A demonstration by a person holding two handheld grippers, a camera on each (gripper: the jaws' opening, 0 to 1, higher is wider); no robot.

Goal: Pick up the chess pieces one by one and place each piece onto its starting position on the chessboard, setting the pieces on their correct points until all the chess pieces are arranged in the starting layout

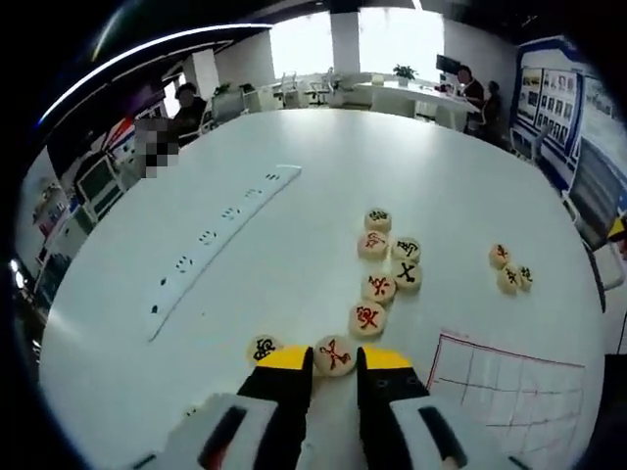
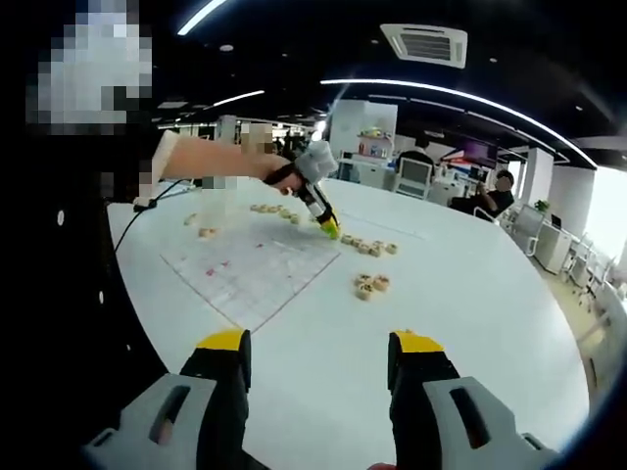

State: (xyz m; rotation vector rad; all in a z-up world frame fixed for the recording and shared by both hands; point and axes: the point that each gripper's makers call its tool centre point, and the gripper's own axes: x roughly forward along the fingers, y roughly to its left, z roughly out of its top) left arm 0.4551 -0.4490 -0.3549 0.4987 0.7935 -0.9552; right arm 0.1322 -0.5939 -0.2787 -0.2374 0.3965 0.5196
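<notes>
My left gripper [image 1: 335, 358] is low over the white worktop [image 1: 294, 196]. Its yellow-tipped fingers [image 1: 284, 359] stand either side of a round piece with a red mark [image 1: 335, 355], close against its edges; I cannot tell whether they are pressing it or just beside it. The piece sits on the worktop. Just outside the left finger lies a piece with a black mark [image 1: 263, 350].

Ahead of the fingers a line of pieces [image 1: 384, 264] runs away from me, some red-marked, some black-marked, touching or nearly so. Further right is a small cluster of three pieces [image 1: 509, 269], well apart from the line. The corner of the chessboard sheet [image 1: 509, 387], with red grid lines, lies to the right of my left gripper. A long white power strip [image 1: 220, 250] lies to the left on the worktop.

My right gripper [image 2: 320, 354] is spread wide, holding nothing, above bare worktop. In the right gripper view the chessboard sheet [image 2: 257, 269] lies ahead, with two pieces [image 2: 371, 285] near its right edge and more pieces [image 2: 269, 210] along its far side. People sit at desks in the background.
</notes>
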